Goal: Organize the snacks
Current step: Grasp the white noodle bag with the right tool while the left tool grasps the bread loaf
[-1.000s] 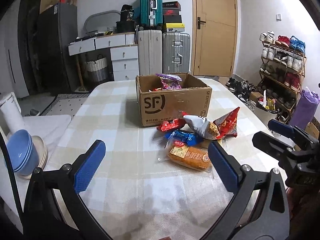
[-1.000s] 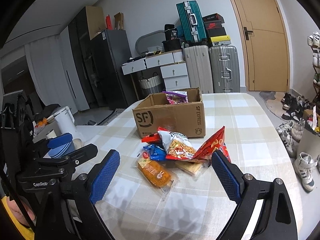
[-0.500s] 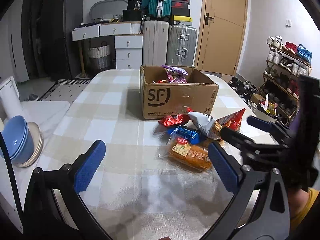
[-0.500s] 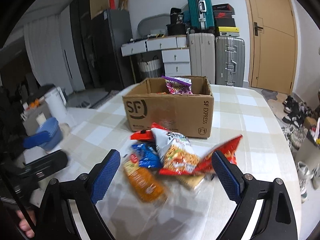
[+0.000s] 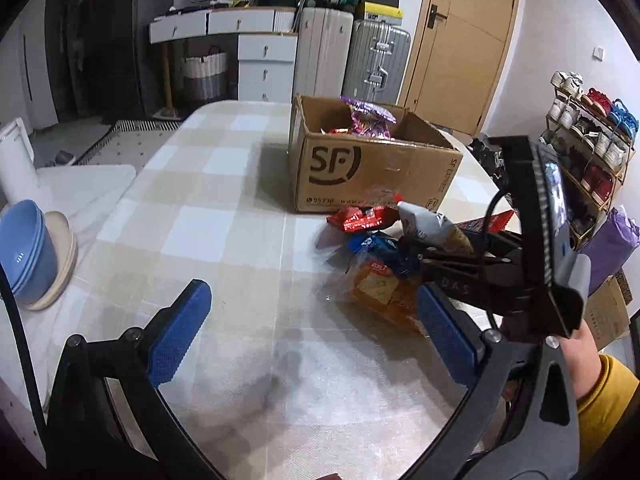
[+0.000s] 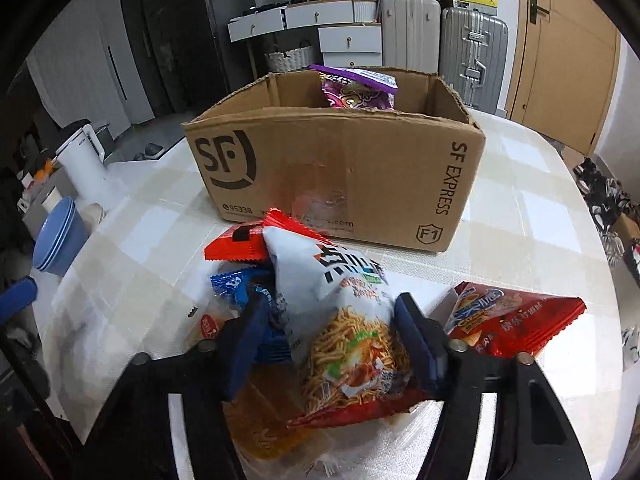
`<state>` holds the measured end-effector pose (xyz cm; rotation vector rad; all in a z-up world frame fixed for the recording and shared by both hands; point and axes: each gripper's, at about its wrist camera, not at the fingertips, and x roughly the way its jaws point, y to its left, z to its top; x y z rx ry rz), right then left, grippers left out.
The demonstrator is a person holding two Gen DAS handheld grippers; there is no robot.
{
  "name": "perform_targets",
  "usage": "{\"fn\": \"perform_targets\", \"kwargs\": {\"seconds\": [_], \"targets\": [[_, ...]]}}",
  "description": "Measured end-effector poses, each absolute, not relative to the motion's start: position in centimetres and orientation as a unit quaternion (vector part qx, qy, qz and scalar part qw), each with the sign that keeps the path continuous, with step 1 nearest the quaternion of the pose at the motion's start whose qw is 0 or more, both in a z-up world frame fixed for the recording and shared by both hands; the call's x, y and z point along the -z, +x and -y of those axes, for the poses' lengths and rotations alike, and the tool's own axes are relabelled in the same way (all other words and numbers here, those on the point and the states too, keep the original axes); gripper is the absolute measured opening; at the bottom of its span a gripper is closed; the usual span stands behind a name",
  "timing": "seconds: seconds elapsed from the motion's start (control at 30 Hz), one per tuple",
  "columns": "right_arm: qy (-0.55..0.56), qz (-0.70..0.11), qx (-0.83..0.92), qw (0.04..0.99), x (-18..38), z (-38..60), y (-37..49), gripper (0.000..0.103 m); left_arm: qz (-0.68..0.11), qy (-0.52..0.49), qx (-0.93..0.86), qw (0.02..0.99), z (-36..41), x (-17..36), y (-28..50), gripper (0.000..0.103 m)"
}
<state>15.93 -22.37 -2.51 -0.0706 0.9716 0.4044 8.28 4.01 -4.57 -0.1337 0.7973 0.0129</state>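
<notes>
pick-up step: right gripper (image 6: 332, 336), jaws just closing, clamps the white-and-red noodle-snack bag (image 6: 344, 320); left gripper (image 5: 308, 328) wide, empty. next: lift into the brown cardboard box (image 6: 340, 168).

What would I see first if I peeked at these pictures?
Probably the right gripper, whose jaws have just been closing, squeezing a white-and-red bag of noodle snacks on top of the snack pile. Right behind stands a brown cardboard box with a purple bag poking out. The left gripper hangs open above the checked tablecloth.
</notes>
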Motion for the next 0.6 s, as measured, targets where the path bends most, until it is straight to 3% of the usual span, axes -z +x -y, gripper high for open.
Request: {"fn": "perform_targets", "kwargs": {"seconds": [0.13, 0.37, 0.6], "targets": [[-0.017, -0.470, -0.196, 0.860, 2.6, 23.5, 15.9, 0.042, -0.417, -0.070, -0.010, 0.906, -3.8, 5.9, 9.6, 0.102], [0.003, -0.451, -0.204, 0.869, 1.6, 24.7, 14.3, 0.040, -0.463, -0.100, -0.002, 0.881, -3.9, 8.5, 11.2, 0.102], [0.096, -0.398, -0.238, 0.881, -2.3, 28.3, 11.6, 0.040, -0.487, -0.163, 0.006, 0.858, -3.9, 10.3, 11.7, 0.102]]}}
